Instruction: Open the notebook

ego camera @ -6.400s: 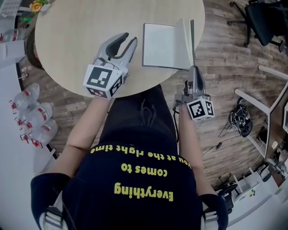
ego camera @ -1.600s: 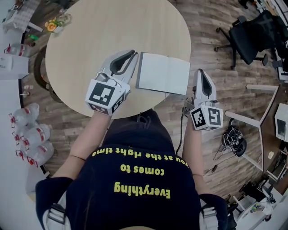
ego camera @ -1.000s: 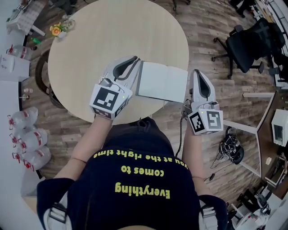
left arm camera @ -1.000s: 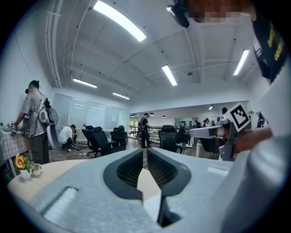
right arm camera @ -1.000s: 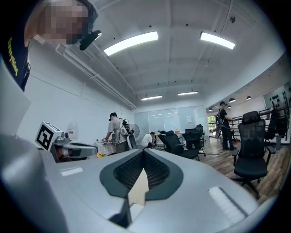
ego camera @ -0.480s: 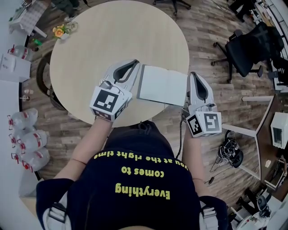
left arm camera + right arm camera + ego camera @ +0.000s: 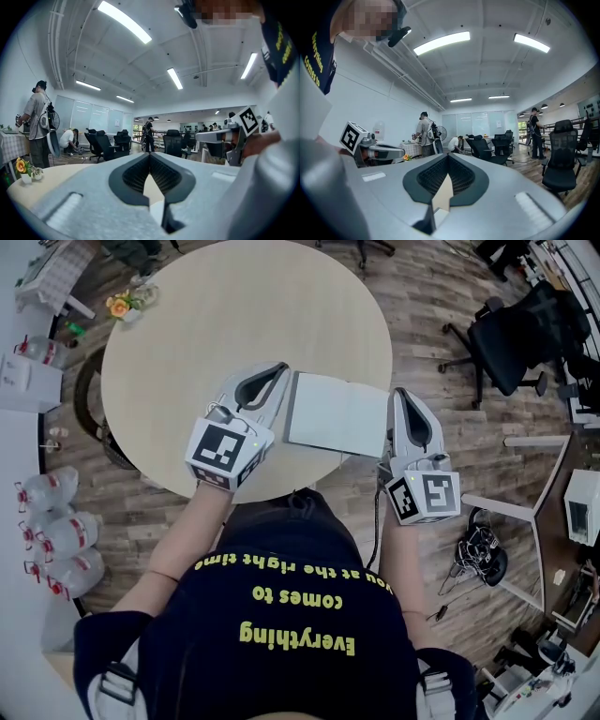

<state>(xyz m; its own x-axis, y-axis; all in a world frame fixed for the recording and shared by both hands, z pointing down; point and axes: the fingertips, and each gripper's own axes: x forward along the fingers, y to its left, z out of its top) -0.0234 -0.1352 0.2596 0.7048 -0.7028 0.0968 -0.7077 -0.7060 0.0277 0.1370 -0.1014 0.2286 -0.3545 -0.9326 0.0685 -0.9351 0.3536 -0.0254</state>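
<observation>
Notebook (image 7: 337, 413) now flat open, table (image 7: 206, 315) — chair (image 7: 530, 329) beyond

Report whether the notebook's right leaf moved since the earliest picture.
Yes. The right leaf of the notebook stood upright; it swung down rightward, now flat on the table.

The far half of the round desk (image 7: 216, 306) lies bare, free for a reach from either side. Near the front edge the open notebook (image 7: 337, 413) sits between the left gripper (image 7: 281, 372) and right gripper (image 7: 402, 393), each just beside it. A flower pot (image 7: 120, 307) stands at the far-left rim.
</observation>
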